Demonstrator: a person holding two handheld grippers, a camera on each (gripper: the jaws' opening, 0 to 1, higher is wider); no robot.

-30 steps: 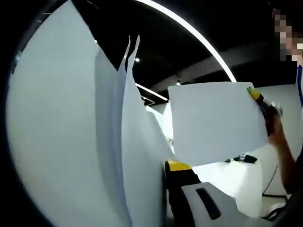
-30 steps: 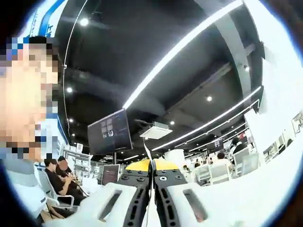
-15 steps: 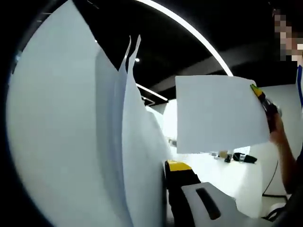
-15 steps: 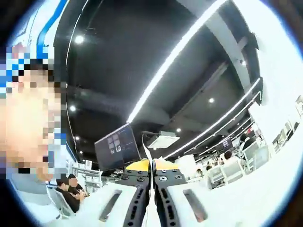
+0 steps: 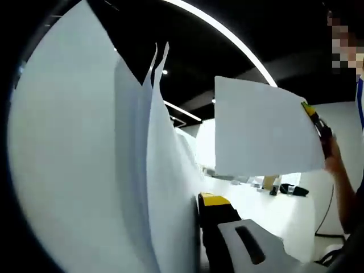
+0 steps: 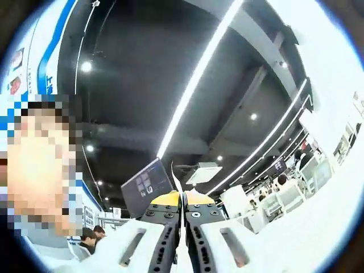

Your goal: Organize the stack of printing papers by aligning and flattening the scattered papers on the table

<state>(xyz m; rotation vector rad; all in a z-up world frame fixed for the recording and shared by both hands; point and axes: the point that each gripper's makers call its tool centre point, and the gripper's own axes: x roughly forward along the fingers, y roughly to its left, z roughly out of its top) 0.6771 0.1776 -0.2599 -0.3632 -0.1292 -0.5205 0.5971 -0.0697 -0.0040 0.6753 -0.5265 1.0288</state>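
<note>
Your sheaf of papers [image 5: 102,170] stands upright against your left gripper [image 5: 200,227], which seems clamped on it, one jaw hidden. Your right gripper [image 6: 182,211], jaws together, pinches a single sheet [image 5: 261,128] edge-on, aloft under the ceiling lights [image 6: 199,74].

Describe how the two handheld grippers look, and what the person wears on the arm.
The right gripper has white jaw bodies with oval slots, black studded inner faces and yellow tips. The left gripper shows a similar white, black and yellow jaw. The person's forearm is bare; a blue strip of clothing shows above it.
</note>
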